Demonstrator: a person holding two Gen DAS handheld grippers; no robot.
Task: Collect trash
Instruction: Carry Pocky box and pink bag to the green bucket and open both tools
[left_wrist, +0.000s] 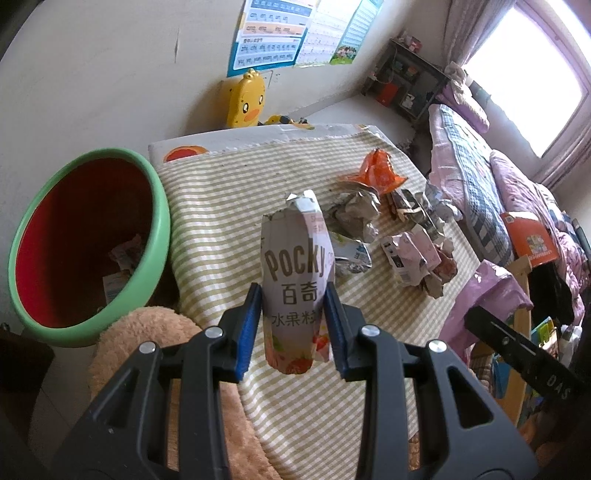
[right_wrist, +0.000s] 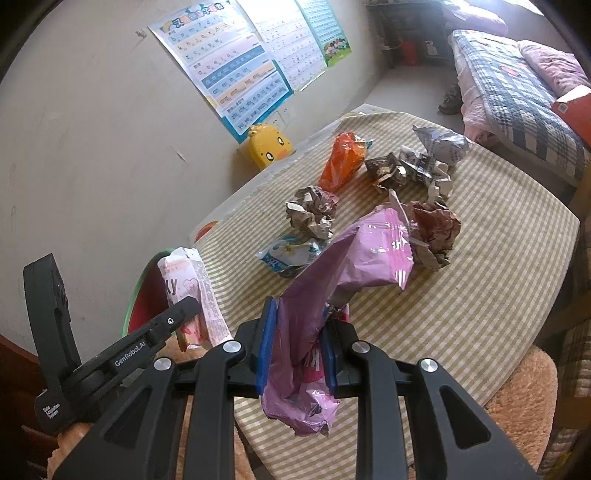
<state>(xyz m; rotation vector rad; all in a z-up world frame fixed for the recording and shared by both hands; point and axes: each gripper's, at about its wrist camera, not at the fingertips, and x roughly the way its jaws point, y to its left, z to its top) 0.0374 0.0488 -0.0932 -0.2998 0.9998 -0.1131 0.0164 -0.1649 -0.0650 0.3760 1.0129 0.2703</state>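
Note:
My left gripper (left_wrist: 293, 325) is shut on a crushed Pocky box (left_wrist: 295, 273), held upright above the striped table near its left edge. The box also shows in the right wrist view (right_wrist: 192, 291). My right gripper (right_wrist: 299, 347) is shut on a pink plastic wrapper (right_wrist: 354, 258), held above the table's near edge. A bin (left_wrist: 88, 243) with a green rim and red inside stands left of the table, with some trash in it. On the table lie an orange wrapper (right_wrist: 341, 158), crumpled paper balls (right_wrist: 312, 212), a white-blue packet (right_wrist: 291, 254) and a reddish crumpled wrapper (right_wrist: 436, 229).
The table (right_wrist: 480, 295) has a green-and-white striped cloth. A yellow duck toy (right_wrist: 269, 146) stands against the wall behind it. A bed with pink bedding (left_wrist: 480, 166) lies to the right. A tan plush cushion (left_wrist: 155, 332) sits at the near table edge.

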